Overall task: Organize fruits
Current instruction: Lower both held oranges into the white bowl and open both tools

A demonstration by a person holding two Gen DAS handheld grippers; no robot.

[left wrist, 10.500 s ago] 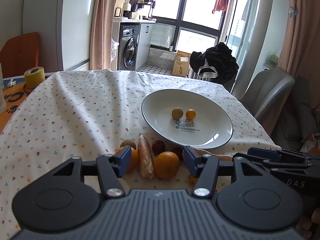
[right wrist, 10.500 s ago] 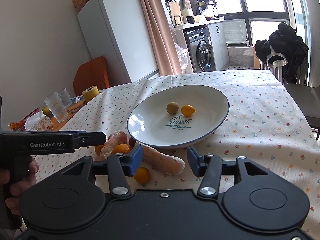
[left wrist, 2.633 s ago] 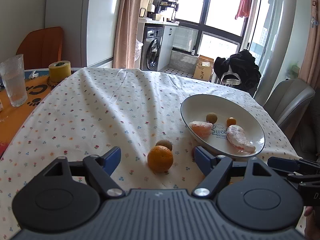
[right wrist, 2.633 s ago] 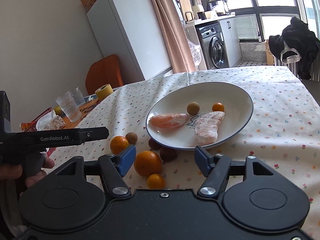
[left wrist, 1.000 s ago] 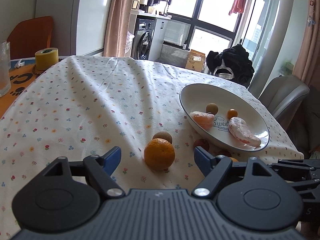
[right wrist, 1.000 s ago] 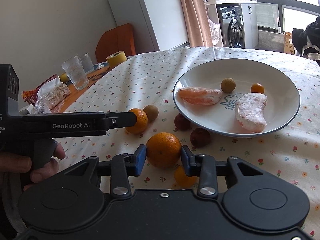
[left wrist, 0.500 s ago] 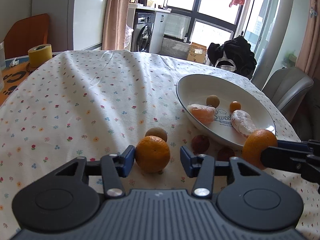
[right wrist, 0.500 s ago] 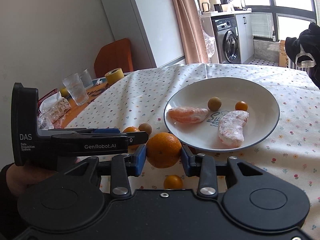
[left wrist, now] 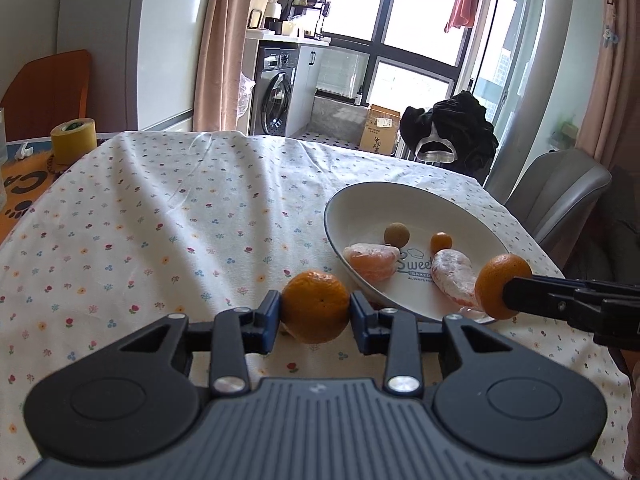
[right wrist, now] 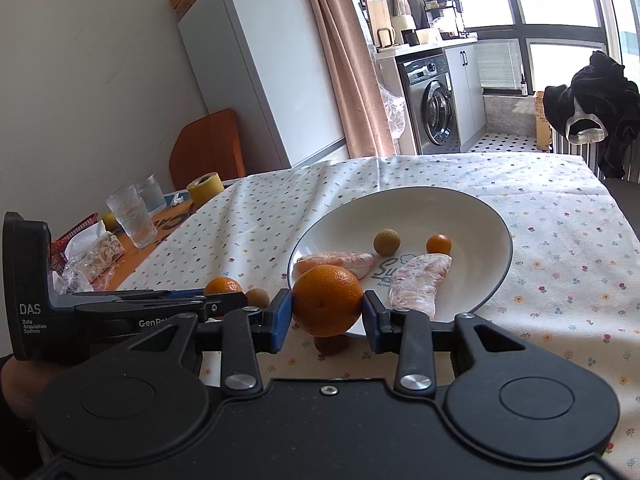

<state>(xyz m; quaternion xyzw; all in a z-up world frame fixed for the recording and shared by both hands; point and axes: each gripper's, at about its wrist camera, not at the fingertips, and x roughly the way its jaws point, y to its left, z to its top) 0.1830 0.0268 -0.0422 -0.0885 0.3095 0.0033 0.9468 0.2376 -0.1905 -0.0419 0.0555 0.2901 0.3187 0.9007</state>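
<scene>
White plate (right wrist: 472,204) holding four fruits, perhaps peeled segments, each hand-held gripper (left wrist: 316,312) (right wrist: 327,312) clamping an orange (left wrist: 316,306) (right wrist: 327,300)

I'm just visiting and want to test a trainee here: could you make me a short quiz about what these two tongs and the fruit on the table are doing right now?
1. True or false: both tongs are shut on round orange fruits.
2. How many items lie in the white round plate?
A. two B. four C. six
3. Fill in: the yellow roll of tape stands at the table's far ____ side, seen from the left tongs.

Key:
1. True: the left tongs clamp one orange, the right tongs clamp another orange.
2. B: two plastic-wrapped pieces, a small tan ball and a small orange ball.
3. left
</scene>
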